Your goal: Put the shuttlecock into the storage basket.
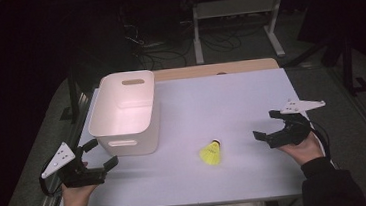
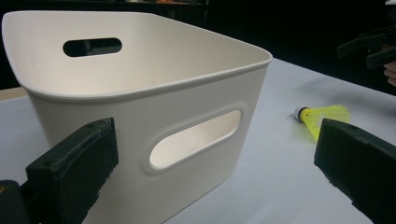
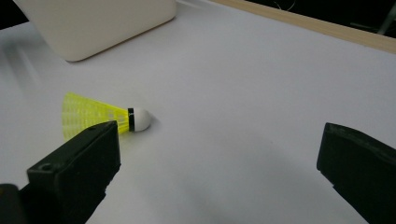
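Observation:
A yellow shuttlecock (image 1: 211, 152) with a white cork tip lies on its side on the white table mat, right of a white plastic bin (image 1: 124, 113). My left gripper (image 1: 99, 154) is open at the mat's near left corner, just short of the bin (image 2: 140, 93); the shuttlecock (image 2: 322, 117) lies beyond its right jaw. My right gripper (image 1: 268, 125) is open on the right, a short way from the shuttlecock (image 3: 100, 115), which lies behind its left jaw. Nothing sits between either pair of jaws.
The bin has slot handles and looks empty inside. A wooden strip (image 1: 215, 69) edges the table's far side. Beyond it, a desk frame (image 1: 236, 13) and cables lie on the dark floor.

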Tool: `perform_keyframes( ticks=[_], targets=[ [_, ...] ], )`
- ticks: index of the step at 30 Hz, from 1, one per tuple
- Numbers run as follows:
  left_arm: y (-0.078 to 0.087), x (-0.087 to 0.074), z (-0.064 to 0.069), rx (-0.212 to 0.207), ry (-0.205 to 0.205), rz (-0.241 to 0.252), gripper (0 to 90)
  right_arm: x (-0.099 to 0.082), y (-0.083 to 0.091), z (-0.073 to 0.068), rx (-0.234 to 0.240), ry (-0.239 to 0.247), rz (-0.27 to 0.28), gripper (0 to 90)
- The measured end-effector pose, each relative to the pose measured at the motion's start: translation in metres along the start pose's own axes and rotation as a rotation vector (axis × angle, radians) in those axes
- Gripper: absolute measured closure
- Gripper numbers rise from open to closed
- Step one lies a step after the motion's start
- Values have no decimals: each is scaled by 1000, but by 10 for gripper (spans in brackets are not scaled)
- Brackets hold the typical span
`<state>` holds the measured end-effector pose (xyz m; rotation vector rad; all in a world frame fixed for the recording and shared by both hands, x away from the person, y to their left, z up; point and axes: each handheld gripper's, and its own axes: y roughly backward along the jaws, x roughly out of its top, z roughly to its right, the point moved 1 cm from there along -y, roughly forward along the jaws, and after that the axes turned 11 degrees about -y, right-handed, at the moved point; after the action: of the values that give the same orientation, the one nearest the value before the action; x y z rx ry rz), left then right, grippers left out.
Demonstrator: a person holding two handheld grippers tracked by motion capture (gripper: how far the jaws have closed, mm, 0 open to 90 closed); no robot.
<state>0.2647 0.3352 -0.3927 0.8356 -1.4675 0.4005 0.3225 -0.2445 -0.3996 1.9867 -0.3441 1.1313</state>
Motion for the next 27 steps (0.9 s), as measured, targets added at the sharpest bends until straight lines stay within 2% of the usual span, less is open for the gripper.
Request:
perform_keyframes(
  ticks=[27],
  targets=[
    [0, 0, 0, 3, 1, -4, 0, 12, -19, -23, 59, 81, -70, 0]
  ],
)
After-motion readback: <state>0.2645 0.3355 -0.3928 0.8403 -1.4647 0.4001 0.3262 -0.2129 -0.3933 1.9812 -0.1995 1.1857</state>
